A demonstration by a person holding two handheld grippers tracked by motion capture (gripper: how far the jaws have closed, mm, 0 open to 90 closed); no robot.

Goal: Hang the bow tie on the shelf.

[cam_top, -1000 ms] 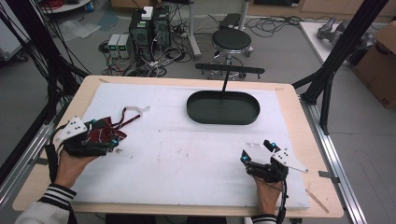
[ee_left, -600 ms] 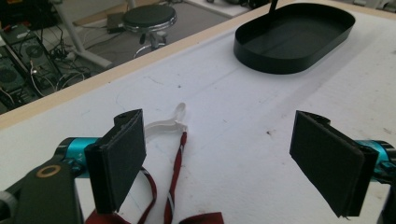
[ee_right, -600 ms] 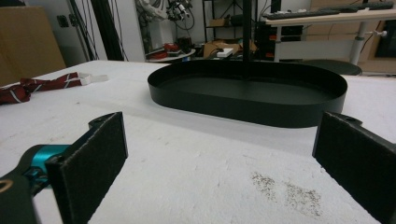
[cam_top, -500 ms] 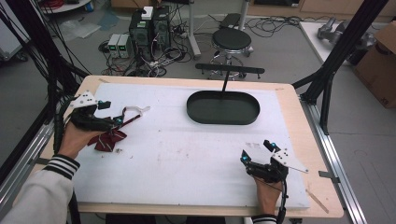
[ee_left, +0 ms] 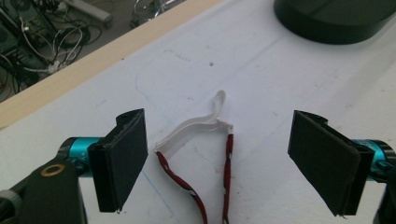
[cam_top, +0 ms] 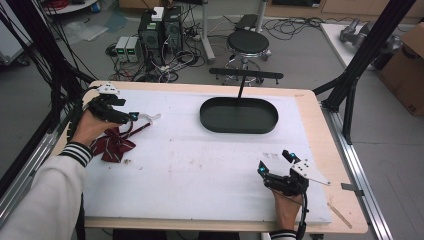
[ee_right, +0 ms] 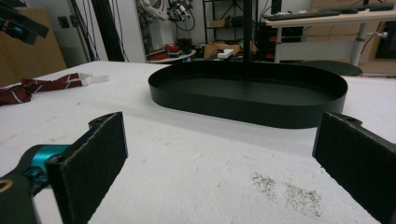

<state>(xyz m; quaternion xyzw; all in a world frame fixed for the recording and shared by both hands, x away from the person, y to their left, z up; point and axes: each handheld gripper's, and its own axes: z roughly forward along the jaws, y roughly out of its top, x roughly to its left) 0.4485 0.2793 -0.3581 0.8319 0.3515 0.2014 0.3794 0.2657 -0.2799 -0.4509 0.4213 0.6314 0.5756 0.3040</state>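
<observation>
Bow tie [cam_top: 114, 144] lies near the table's left edge; both grippers gape wide, empty.

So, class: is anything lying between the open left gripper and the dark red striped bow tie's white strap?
Nothing visible. The left gripper hangs open right over the white strap of the dark red striped bow tie. Bare white table cover lies around it; the black oval tray sits well off to the side.

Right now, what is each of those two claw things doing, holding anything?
Left gripper: jaws open, holding nothing, just been closing a little; the bow tie's strap lies between them.
Right gripper: jaws open, holding nothing.
</observation>
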